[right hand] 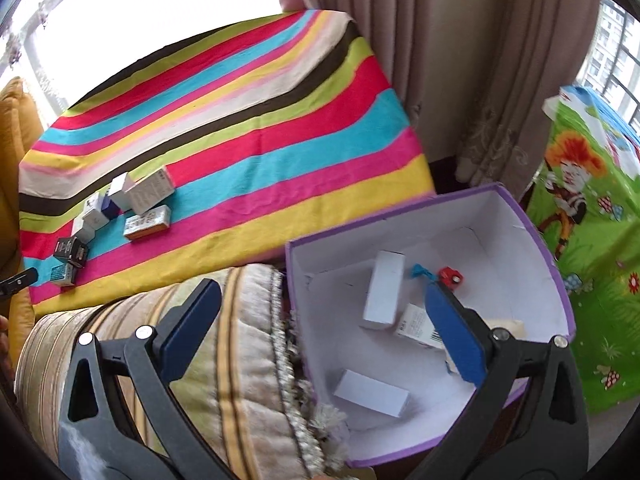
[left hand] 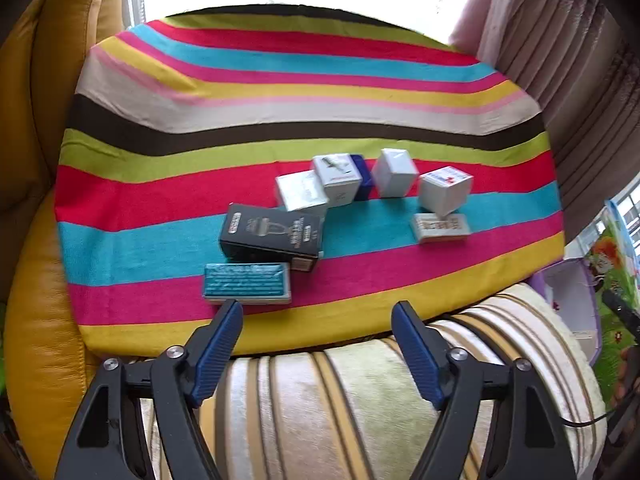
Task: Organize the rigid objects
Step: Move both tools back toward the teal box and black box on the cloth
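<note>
While both tools hang over the striped cushion (left hand: pixel 360 392), I see my left gripper (left hand: pixel 318 316) with its jaws spread wide and nothing between them. Just ahead of its left fingertip, nearly touching it, lies a teal box (left hand: pixel 247 283) flat on the striped cloth (left hand: pixel 280 120). Beyond that, leaning over it, sits a black box (left hand: pixel 272 236). Further out from the jaws a cluster of small white boxes (left hand: pixel 336 178) stands in a loose row, with a dark blue box (left hand: pixel 363 176) wedged among them, and a flat cream box (left hand: pixel 440 227) lies ahead of the right fingertip, under the tilted white box with red and blue print (left hand: pixel 446 190).

My right gripper (right hand: pixel 324 292) is also wide open and holds nothing. Its right finger reaches over the purple-edged bin (right hand: pixel 532 216), which stands beside the cushion. Inside the bin, between the jaws, I see a white box (right hand: pixel 383 295) standing on end against the back, another white box (right hand: pixel 372 393) lying flat nearer me, and a labelled box (right hand: pixel 414 320) partly hidden behind the right finger. A small red item (right hand: pixel 450 274) and a teal scrap (right hand: pixel 420 270) sit just past that fingertip; I cannot tell what they are. Far off to the left of the jaws, the same boxes lie on the cloth
</note>
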`<state>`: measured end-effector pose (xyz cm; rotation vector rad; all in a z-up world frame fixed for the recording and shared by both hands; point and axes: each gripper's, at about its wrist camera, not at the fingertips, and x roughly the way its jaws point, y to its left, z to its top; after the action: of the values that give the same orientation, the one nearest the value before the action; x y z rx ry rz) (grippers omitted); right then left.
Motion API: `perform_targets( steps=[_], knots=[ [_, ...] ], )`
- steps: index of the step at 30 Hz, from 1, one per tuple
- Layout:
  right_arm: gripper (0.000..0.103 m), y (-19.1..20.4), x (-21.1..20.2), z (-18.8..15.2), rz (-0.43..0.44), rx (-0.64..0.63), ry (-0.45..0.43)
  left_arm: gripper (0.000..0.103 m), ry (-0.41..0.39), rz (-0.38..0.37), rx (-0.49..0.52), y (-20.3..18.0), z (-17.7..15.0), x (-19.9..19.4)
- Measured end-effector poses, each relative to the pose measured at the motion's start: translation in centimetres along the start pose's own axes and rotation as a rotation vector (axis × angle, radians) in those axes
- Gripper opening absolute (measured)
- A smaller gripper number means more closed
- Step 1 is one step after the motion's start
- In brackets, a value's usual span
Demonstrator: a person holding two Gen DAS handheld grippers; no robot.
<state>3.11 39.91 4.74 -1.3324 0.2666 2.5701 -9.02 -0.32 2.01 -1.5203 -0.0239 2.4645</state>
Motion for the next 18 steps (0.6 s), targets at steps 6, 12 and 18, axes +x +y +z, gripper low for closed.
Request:
perform_targets(
  steps=[6,12,18],
  knots=[
    [0.102,2.7,0.9,1.2,0.043,-0.064,-0.004,0.083,0.084,0.068,-0.011,1.6,0.9,3.0],
    [0.102,5.5,2.8,2.4,0.103,-0.149,0.027,0.083,0.162,0.091,-0.075,3.5,1.4,6.1],
    [0.102,8.4,4.9,3.3,0.137,-0.199,0.070,0.083,0.195,0.100,-0.106,4.5,1.8,7.7]
  ],
)
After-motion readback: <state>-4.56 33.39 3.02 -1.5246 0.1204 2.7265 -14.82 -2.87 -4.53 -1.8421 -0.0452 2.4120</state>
